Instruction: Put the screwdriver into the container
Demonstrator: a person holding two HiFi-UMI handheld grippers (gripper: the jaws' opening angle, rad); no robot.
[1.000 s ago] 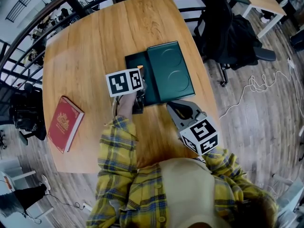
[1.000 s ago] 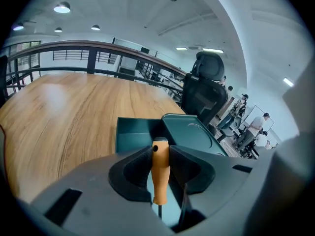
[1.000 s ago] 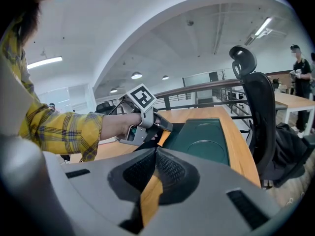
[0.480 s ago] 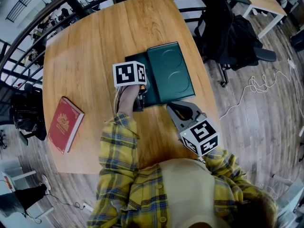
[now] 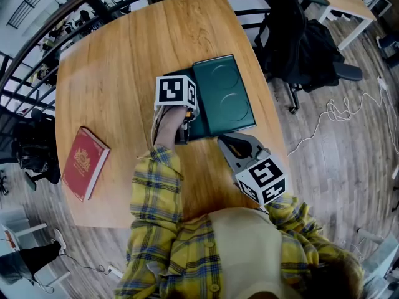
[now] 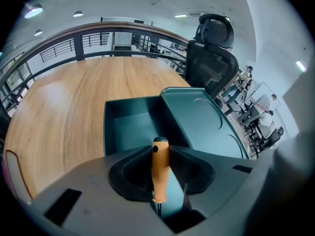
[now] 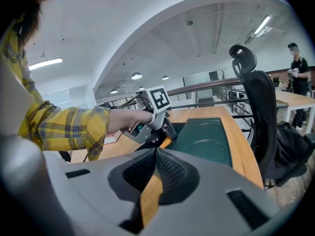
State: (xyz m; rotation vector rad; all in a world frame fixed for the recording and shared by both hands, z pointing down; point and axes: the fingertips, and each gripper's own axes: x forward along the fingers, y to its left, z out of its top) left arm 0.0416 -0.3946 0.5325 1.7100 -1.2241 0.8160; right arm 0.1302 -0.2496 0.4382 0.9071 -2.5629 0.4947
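Left gripper view: left claw (image 6: 160, 153) pinches cylindrical orange screwdriver (image 6: 159, 173)

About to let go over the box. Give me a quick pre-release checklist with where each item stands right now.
1. Grip: the left hand-held gripper is shut on the orange-handled screwdriver. Ok.
2. Access: the dark green plastic container is open and its lid lies off to the right. Ok.
3. Landing spot: the visible floor of the open compartment shows nothing inside. Ok.
4. Position: whether the whole screwdriver is past the container's near wall. Cannot tell.
5. Other hand: the right hand-held gripper is shut on nothing and held back from the container. Ok.
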